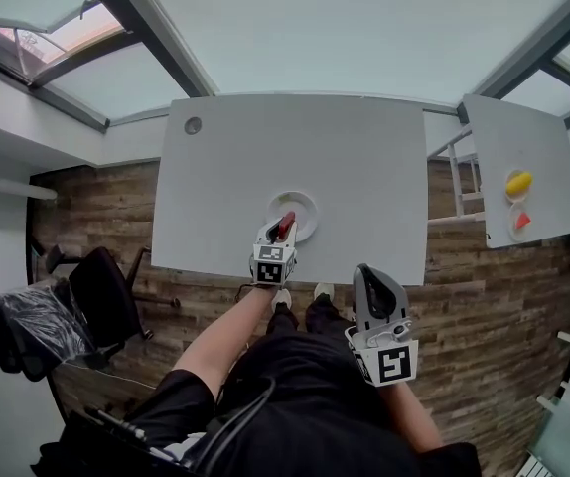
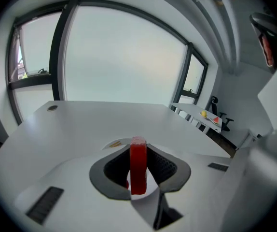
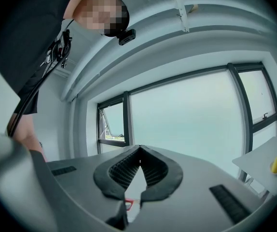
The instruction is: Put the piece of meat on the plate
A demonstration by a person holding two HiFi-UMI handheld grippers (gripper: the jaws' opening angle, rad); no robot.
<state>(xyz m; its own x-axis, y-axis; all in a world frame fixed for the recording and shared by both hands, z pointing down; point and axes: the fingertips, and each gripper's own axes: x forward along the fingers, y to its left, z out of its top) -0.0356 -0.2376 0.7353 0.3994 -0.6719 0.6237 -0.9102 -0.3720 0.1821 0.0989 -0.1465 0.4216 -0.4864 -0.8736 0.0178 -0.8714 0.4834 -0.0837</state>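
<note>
In the head view the red piece of meat [image 1: 287,225] is held in my left gripper [image 1: 282,233], just over the near left part of the white plate [image 1: 306,203] on the white table [image 1: 235,167]. The left gripper view shows the meat [image 2: 138,168] standing upright, with the left gripper [image 2: 138,148] shut on it. A sliver of the plate [image 2: 114,143] shows behind the jaws. My right gripper [image 1: 363,271] hangs off the table's front edge near the person's body. In its own view the right gripper [image 3: 139,161] is shut and holds nothing.
A second white table [image 1: 523,167] at the right carries a yellow item [image 1: 518,182] and a red item [image 1: 522,221]. A black office chair [image 1: 101,296] stands at the left on the wooden floor. A round cable hole [image 1: 193,125] sits in the table's far left corner.
</note>
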